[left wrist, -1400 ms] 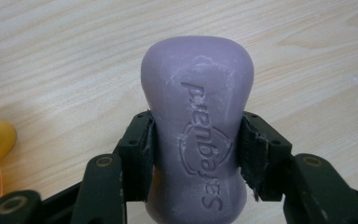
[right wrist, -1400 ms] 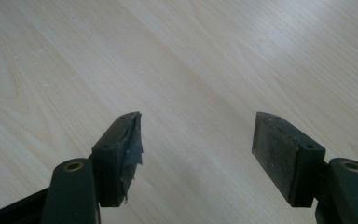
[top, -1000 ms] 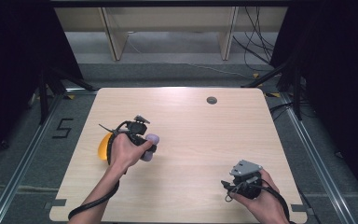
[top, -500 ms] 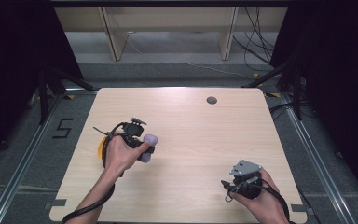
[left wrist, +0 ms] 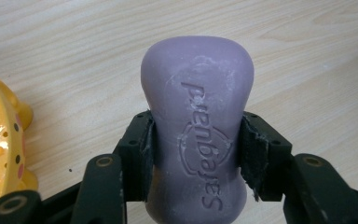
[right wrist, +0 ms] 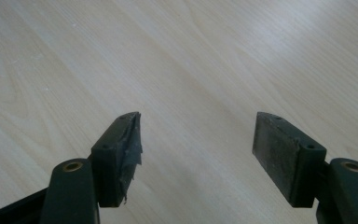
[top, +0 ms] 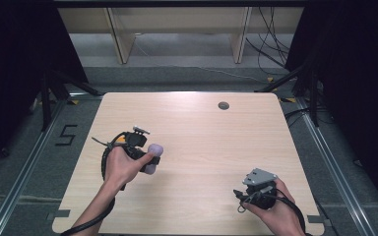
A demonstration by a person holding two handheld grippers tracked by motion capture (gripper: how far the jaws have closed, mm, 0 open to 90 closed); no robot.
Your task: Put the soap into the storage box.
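A person sits at a pale wooden table with a gripper in each hand. The left gripper is clamped on a purple bar of soap: in the left gripper view its two black jaws press against the bar's narrow waist from both sides, and the rounded top of the bar sticks out past them, with raised lettering on its face. In the high view the soap is held at the left middle of the table, just above the wood, with the left hand wrapped around the gripper behind it. A yellow dish with small bumps and dots sits on the table just beside the gripper, at the left edge of the left gripper view; whether it touches the gripper cannot be told. The right gripper is near the table's front right corner, held in the right hand, well apart from the soap. Its jaws stand wide apart with bare wood between them. A small dark round hole lies near the far edge of the table
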